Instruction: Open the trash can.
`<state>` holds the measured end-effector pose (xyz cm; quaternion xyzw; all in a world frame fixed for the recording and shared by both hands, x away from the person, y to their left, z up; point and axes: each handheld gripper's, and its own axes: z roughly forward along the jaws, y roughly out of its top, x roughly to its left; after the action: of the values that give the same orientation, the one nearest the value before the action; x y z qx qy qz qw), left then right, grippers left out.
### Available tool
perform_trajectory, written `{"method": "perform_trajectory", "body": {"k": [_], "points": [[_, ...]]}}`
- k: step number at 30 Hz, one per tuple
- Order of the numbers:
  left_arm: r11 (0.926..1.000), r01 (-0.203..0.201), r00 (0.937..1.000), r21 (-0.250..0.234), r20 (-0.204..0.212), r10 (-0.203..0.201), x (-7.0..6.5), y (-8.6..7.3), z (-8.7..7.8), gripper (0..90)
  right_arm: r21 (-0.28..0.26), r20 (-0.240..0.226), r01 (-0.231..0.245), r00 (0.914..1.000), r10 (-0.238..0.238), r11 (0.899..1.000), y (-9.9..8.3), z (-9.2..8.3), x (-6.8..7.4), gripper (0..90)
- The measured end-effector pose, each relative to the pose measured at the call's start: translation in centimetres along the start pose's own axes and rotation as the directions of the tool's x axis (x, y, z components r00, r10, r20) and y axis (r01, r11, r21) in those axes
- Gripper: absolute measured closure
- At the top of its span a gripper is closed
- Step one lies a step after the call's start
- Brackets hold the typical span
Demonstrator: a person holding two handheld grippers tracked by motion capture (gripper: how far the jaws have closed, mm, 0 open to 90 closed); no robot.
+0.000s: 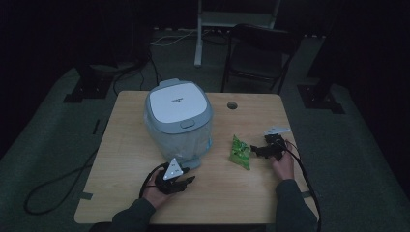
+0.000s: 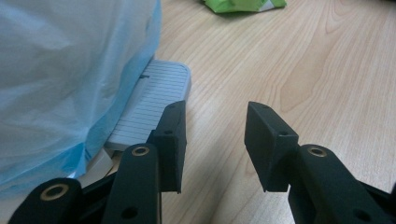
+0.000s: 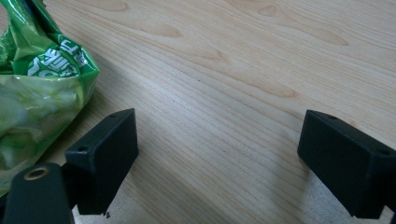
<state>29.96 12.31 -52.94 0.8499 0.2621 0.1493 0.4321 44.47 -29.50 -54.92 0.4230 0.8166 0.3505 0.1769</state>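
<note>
A grey pedal bin (image 1: pixel 179 118) with a white lid stands on the wooden table (image 1: pixel 125 145), lined with a pale blue plastic bag (image 2: pixel 60 84). Its ribbed foot pedal (image 2: pixel 154 100) sticks out at the base. My left gripper (image 1: pixel 189 180) (image 2: pixel 215 135) sits low just in front of that pedal, open, with nothing between its jaws. A crumpled green snack packet (image 1: pixel 240 152) (image 3: pixel 37 93) lies to the right of the bin. My right gripper (image 1: pixel 254 150) (image 3: pixel 217 149) rests on the table beside the packet, open wide over bare wood, its left jaw close to the packet's edge.
A round cable hole (image 1: pixel 232 105) sits near the table's far edge. Behind the table stand a dark folding chair (image 1: pixel 258 53) and a white stand leg (image 1: pixel 198 34). Cables trail over the floor (image 1: pixel 53 188) at the left.
</note>
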Motion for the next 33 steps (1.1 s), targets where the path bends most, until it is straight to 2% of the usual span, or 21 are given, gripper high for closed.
{"method": "perform_trajectory", "body": {"k": [6,9,10,12,13,14,19,28,30,33], "points": [[0.9999,0.011,0.9999,0.001,-0.004,-0.011,0.1,0.1,0.0,60.2,0.000,0.000,0.000,1.0000,0.000,1.000,0.0,0.0,0.0,11.2],[0.9998,0.018,0.9998,0.002,-0.008,-0.018,0.2,0.1,0.0,70.9,0.000,0.000,0.000,1.0000,0.000,1.000,0.0,0.0,0.0,11.2],[0.9998,0.019,0.9998,0.006,-0.009,-0.019,0.2,0.2,0.0,70.9,0.000,0.000,0.000,1.0000,0.000,1.000,0.0,0.0,0.0,11.2],[0.9998,0.013,0.9996,0.015,-0.026,-0.012,0.3,0.3,0.1,84.4,0.000,0.001,0.000,1.0000,0.000,1.000,0.0,0.0,0.0,11.2],[0.9998,0.017,0.9994,0.014,-0.030,-0.016,0.3,0.3,0.1,89.0,0.000,0.000,0.000,1.0000,0.000,1.000,0.0,0.0,0.0,11.2],[0.9998,0.015,0.9994,0.014,-0.031,-0.015,0.3,0.4,0.2,90.0,0.000,0.001,0.000,1.0000,0.000,1.000,0.0,0.0,0.0,11.2],[0.9999,0.006,0.9985,0.011,-0.055,-0.005,0.5,1.1,0.3,90.0,0.000,0.001,0.000,1.0000,0.000,1.000,0.0,0.0,0.0,11.2],[0.9996,0.026,0.9951,0.009,-0.095,-0.025,1.4,1.3,1.2,90.0,0.000,0.003,-0.002,1.0000,0.002,1.000,0.0,0.0,0.0,11.3],[0.9993,0.038,0.9952,0.000,-0.091,-0.038,1.6,1.3,1.4,90.0,0.000,0.004,-0.002,1.0000,0.002,1.000,0.0,0.0,0.0,11.3],[0.9996,0.029,0.9959,-0.006,-0.085,-0.029,1.6,1.4,1.6,90.0,-0.001,0.004,-0.003,1.0000,0.003,1.000,0.0,0.0,0.0,11.3]]}}
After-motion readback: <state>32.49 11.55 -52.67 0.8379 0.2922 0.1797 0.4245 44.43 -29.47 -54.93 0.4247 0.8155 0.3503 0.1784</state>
